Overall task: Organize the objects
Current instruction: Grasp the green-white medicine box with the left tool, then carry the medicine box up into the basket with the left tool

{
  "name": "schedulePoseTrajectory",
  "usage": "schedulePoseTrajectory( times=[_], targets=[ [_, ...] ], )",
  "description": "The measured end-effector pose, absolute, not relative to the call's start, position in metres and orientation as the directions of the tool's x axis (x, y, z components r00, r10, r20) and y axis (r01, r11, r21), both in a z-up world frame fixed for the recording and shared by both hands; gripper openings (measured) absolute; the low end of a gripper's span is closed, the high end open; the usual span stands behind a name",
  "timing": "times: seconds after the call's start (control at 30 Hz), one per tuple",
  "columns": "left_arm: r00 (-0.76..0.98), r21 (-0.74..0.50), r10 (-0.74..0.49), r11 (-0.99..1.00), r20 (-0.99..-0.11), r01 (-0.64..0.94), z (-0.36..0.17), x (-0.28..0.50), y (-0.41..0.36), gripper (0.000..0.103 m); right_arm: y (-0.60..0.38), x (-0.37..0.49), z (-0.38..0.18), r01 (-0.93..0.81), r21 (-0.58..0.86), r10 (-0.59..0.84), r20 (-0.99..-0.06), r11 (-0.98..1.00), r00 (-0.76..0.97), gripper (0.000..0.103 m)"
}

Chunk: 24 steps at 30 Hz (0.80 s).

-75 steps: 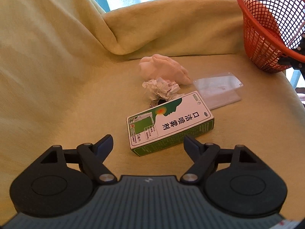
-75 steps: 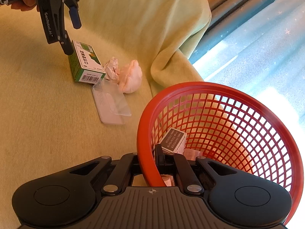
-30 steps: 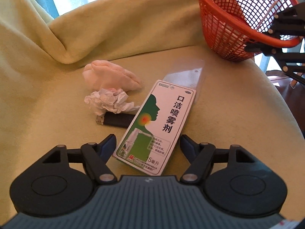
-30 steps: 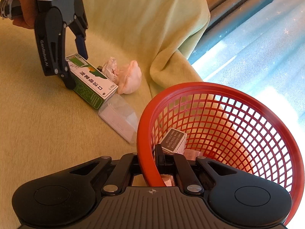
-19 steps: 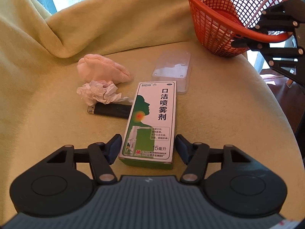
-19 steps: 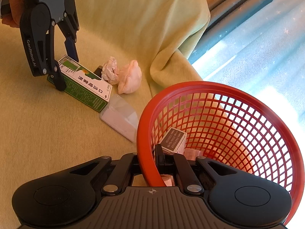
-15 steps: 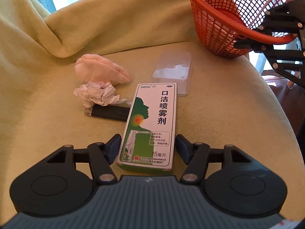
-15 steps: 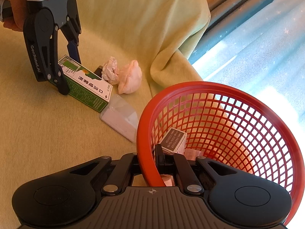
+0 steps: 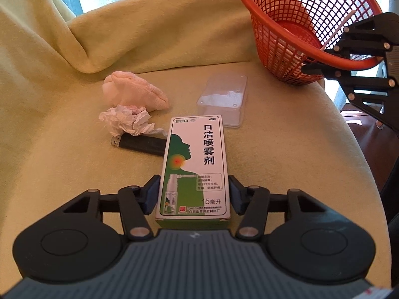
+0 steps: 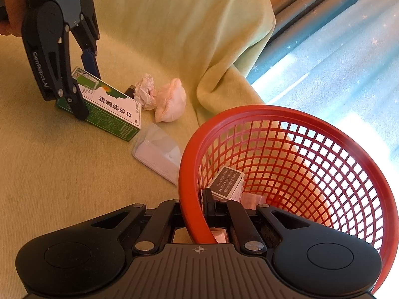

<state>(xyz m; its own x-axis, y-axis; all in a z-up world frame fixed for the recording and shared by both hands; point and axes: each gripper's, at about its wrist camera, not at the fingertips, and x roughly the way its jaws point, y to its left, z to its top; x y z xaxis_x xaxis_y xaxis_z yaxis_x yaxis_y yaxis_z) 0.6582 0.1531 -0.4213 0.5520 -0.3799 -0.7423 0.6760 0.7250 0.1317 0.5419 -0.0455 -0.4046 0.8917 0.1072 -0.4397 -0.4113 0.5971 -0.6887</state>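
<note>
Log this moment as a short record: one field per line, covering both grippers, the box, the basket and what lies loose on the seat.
left gripper: jaws just closing around the spray box, pads at its long sides
right gripper: shut on the rim of the red basket
spray box: flat on the yellow cover
basket contents: a dark-labelled small box, more below it unclear
loose items: lighter, crumpled paper, pink cloth, clear plastic case
</note>
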Motion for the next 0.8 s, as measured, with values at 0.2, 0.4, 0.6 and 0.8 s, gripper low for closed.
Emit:
schedulePoseTrajectory(
  times=[0.2, 0.4, 0.6, 0.8],
  targets=[
    [0.574, 0.115, -0.384, 0.752, -0.723, 0.649, -0.416, 0.647, 0.163, 0.051, -0.047, 0.542, -0.404, -0.412, -0.688, 0.109, -0.44, 0.597, 0.892, 0.001],
    [0.601, 0.123, -0.375, 0.771, -0.706, 0.625, -0.406, 0.64, 0.168, 0.051, -0.047, 0.541, -0.404, -0.413, -0.69, 0.109, -0.439, 0.594, 0.892, 0.001],
    [0.618, 0.129, -0.376, 0.777, -0.69, 0.616, -0.395, 0.632, 0.169, 0.051, -0.047, 0.541, -0.403, -0.416, -0.685, 0.111, -0.444, 0.598, 0.889, 0.001],
    [0.631, 0.144, -0.371, 0.777, -0.681, 0.613, -0.384, 0.628, 0.165, 0.051, -0.048, 0.54, -0.403, -0.419, -0.685, 0.115, -0.443, 0.596, 0.889, 0.001]
  ],
)
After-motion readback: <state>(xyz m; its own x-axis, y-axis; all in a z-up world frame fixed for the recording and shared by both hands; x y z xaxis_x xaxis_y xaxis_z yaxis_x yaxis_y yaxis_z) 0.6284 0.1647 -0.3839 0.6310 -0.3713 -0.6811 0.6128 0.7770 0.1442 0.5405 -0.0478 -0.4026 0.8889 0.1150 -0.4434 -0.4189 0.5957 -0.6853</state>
